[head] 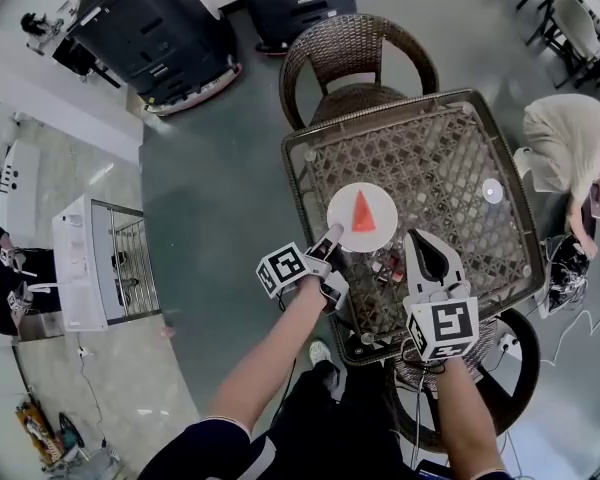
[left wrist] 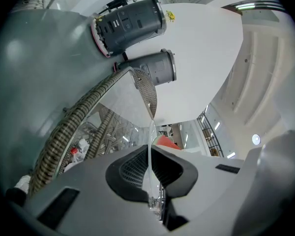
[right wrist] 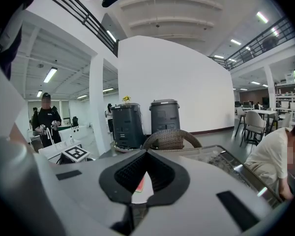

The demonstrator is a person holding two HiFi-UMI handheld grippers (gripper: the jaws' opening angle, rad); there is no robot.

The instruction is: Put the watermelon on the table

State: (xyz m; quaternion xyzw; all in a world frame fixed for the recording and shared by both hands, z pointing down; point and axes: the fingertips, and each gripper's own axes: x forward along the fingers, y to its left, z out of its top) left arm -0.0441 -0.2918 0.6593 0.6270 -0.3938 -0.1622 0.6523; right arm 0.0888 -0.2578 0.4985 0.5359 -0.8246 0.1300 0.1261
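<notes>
A red watermelon wedge (head: 363,212) lies on a round white plate (head: 344,204) over the near left part of the glass-topped wicker table (head: 450,158). My left gripper (head: 334,234) is shut on the plate's near rim. In the left gripper view the thin plate edge (left wrist: 151,132) runs between the pads of that gripper (left wrist: 149,154), with the watermelon (left wrist: 165,141) behind. My right gripper (head: 420,238) hovers over the table just right of the plate, its tips together and nothing held. The right gripper view shows the plate (right wrist: 142,195) and watermelon (right wrist: 139,183) past its closed tips (right wrist: 146,154).
A wicker chair (head: 355,58) stands at the table's far side and another (head: 485,353) under my right arm. A person (head: 570,133) sits at the right edge. Two dark grey machines (head: 160,28) stand behind; a white cart (head: 95,258) is to the left. A small white disc (head: 492,190) lies on the glass.
</notes>
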